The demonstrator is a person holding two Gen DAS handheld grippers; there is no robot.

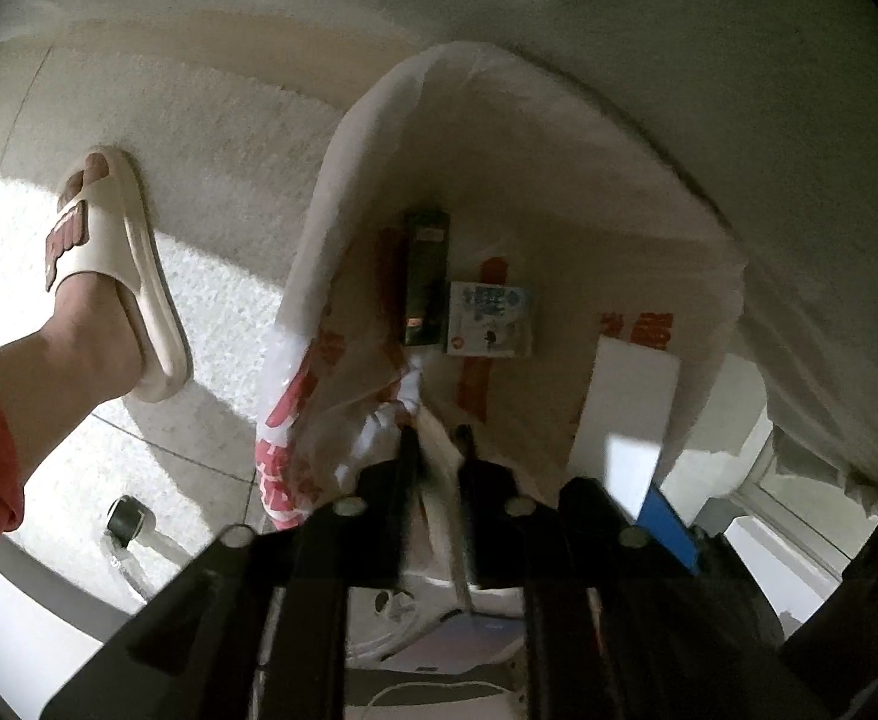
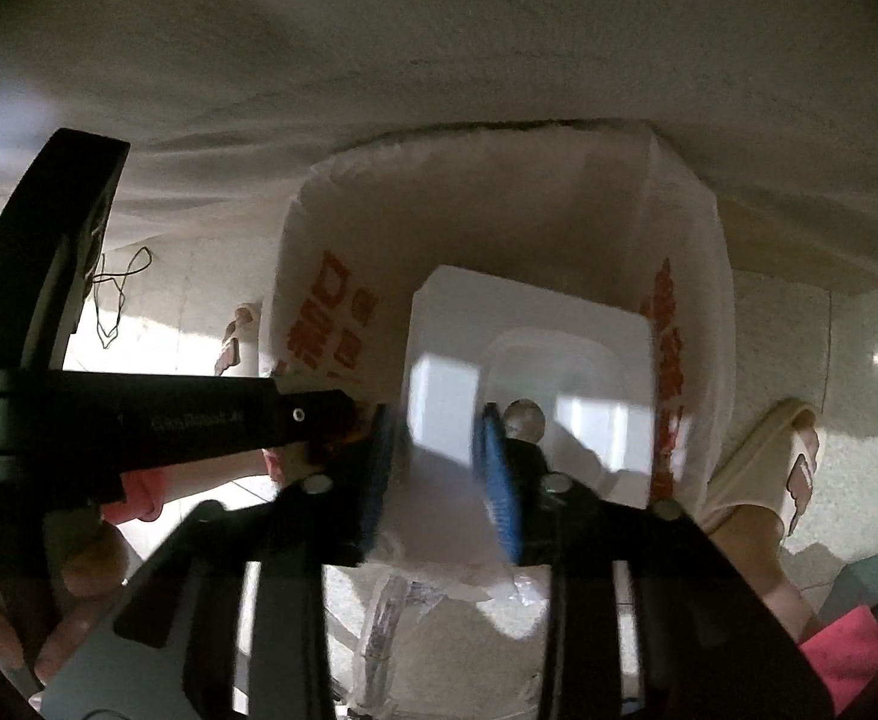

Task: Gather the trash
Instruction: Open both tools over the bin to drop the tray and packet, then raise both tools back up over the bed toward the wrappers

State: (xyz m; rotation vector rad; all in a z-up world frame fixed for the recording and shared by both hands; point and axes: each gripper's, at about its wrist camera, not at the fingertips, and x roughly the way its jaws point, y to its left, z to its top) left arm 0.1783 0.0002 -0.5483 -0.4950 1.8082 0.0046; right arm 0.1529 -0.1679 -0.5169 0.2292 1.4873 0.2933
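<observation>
Pale rumpled fabric (image 1: pixel 679 90) across the whole far side, hanging down to a light speckled tile floor (image 1: pixel 198 312) with patches of sun.

On that floor, against the fabric, a thin white plastic bag with red-orange printing (image 1: pixel 342 228). Stands with its mouth pulled wide open, walls translucent and creased, print showing through from the outside. Holds the collected trash inside.

Largest piece in the bag: a white square foam takeaway box (image 2: pixel 529 312), open and tilted, on the right side of the bag in the left wrist view. Looks clean and smooth, sunlit on one wall, blurred at its near edge.

Right gripper (image 2: pixel 439 462) at the near rim of that box, blue pads parted to either side of the box wall and not squeezing it: released.

Left gripper (image 1: pixel 434 435) at the bag's near-left rim, black fingers slightly apart with a fold of the bag film loose in the gap: grip relaxed, not clenched.

Cream rubber slide sandals (image 1: pixel 138 288) on bare feet, one on each side of the bag.

Deep in the bag, a tall dark green carton (image 1: pixel 426 276) lying flat, and touching its right side a small white-and-blue carton (image 1: pixel 490 321).

Near left, a small black caster wheel (image 1: pixel 123 519).
</observation>
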